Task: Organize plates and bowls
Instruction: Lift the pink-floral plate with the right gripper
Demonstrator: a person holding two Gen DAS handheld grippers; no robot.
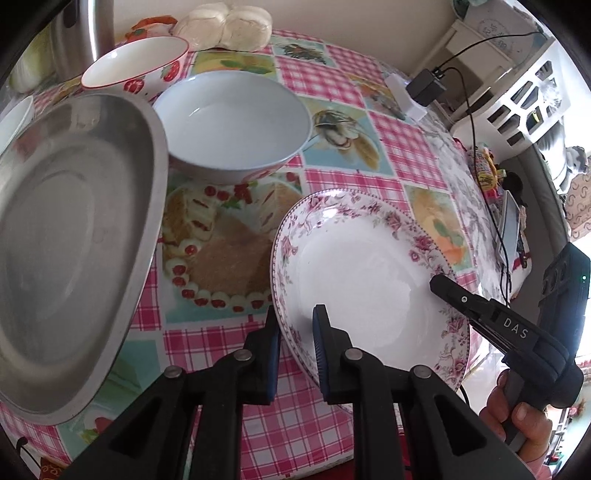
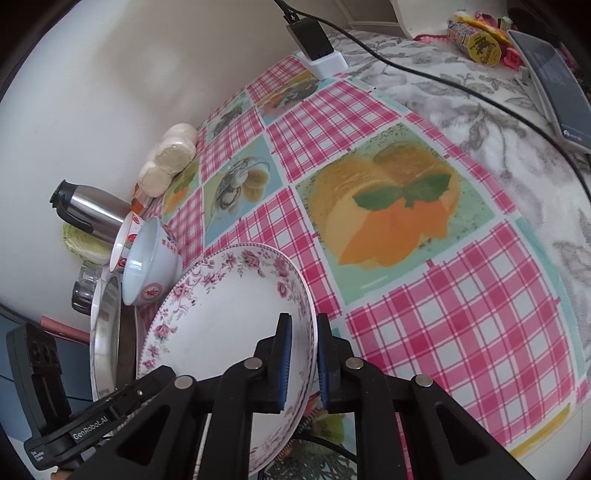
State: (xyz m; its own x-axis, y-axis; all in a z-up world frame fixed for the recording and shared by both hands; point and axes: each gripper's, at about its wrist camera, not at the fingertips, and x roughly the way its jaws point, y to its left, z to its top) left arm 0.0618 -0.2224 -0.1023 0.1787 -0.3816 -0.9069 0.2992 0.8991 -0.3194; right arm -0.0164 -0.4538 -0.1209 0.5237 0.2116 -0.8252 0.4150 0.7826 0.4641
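Observation:
A white plate with a pink floral rim [image 1: 365, 269] is held above the table's near edge; it also shows in the right wrist view [image 2: 229, 325]. My left gripper [image 1: 297, 350] is shut on its left rim. My right gripper [image 2: 304, 365] is shut on its right rim and shows in the left wrist view [image 1: 491, 314]. A pale blue bowl [image 1: 232, 122] stands behind the plate. A strawberry-patterned bowl [image 1: 136, 66] stands further back. A large steel plate [image 1: 66, 236] lies at the left.
The table wears a pink checked cloth with food pictures [image 2: 461, 325]. Wrapped buns [image 1: 225, 26] and a steel flask [image 2: 92, 210] stand by the wall. A black charger with cable [image 1: 424, 86], a phone [image 2: 554, 81] and snacks [image 2: 476, 44] lie at the right.

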